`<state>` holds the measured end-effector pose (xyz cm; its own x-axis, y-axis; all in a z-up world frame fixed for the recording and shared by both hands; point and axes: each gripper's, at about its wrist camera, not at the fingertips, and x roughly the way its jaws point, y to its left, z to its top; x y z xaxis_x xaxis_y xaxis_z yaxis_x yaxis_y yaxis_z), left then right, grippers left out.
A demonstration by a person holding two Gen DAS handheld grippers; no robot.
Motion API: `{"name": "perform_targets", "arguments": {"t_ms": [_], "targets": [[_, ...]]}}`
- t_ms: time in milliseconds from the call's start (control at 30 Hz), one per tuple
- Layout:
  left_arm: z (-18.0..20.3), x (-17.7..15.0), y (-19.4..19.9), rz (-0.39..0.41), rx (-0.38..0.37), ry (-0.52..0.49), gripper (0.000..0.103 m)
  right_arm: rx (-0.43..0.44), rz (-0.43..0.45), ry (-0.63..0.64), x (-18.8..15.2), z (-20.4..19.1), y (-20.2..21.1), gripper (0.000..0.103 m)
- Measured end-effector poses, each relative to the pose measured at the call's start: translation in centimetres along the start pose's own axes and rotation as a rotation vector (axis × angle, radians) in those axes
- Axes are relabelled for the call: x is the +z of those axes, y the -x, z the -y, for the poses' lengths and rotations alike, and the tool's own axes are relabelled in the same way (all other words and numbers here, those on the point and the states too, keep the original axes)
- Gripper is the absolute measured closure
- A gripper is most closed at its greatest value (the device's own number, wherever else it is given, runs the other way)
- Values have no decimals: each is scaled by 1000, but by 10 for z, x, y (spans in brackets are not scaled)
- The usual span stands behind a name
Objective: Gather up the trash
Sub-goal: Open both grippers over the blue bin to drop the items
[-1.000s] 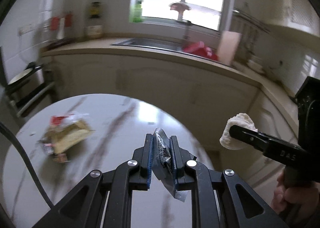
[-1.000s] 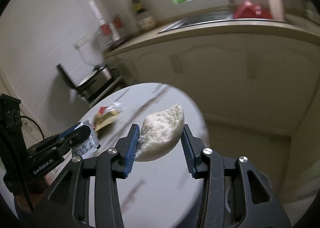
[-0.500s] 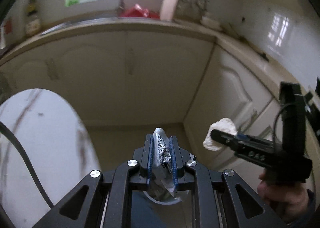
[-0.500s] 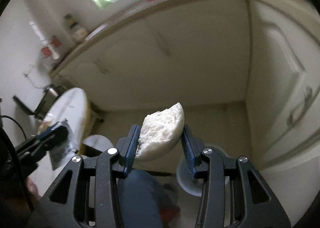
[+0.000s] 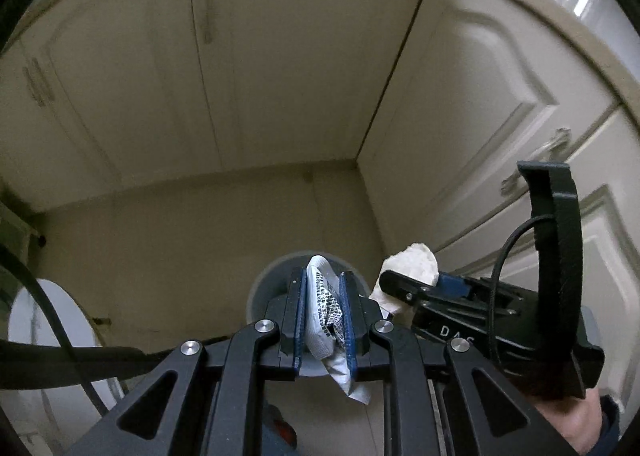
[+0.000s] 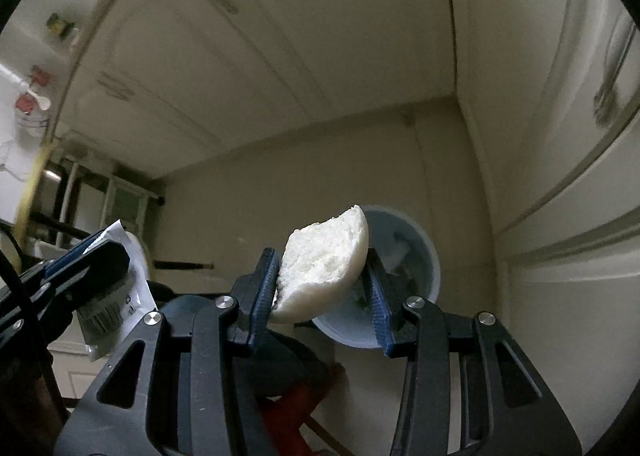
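While the left gripper (image 5: 323, 320) clamps the crumpled wrapper (image 5: 325, 310) and the right gripper (image 6: 325, 276) clamps the bread piece (image 6: 324, 266) above the bin (image 6: 420, 256) on the floor, an off-centre release could drop either outside its rim.

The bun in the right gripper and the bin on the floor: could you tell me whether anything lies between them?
Nothing does: in the right wrist view the bun hangs in open air above the bin, with only bare floor around.

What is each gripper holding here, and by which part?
Left gripper: a crumpled printed wrapper, pinched across its middle. Right gripper: a piece of white bun, clamped at its two opposite sides.
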<state>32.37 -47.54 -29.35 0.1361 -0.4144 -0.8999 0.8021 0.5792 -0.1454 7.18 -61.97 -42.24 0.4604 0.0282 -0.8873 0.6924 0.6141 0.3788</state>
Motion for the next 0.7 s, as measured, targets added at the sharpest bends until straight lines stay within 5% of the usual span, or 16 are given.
{"name": "perform_targets", "arguments": {"t_ms": [200, 267, 333, 500, 700], "targets": [[-13, 5, -44, -70, 7, 59, 81, -17, -65, -33, -5, 22, -37, 58], [-18, 6, -54, -94, 13, 74, 55, -20, -68, -40, -5, 25, -43, 42], [-21, 10, -60, -98, 16, 89, 47, -20, -63, -48, -6, 28, -44, 22], [-20, 18, -62, -89, 40, 77, 39, -49, -50, -60, -8, 29, -42, 0], [-6, 0, -29, -3, 93, 15, 26, -105, -5, -112, -11, 32, -17, 0]]}}
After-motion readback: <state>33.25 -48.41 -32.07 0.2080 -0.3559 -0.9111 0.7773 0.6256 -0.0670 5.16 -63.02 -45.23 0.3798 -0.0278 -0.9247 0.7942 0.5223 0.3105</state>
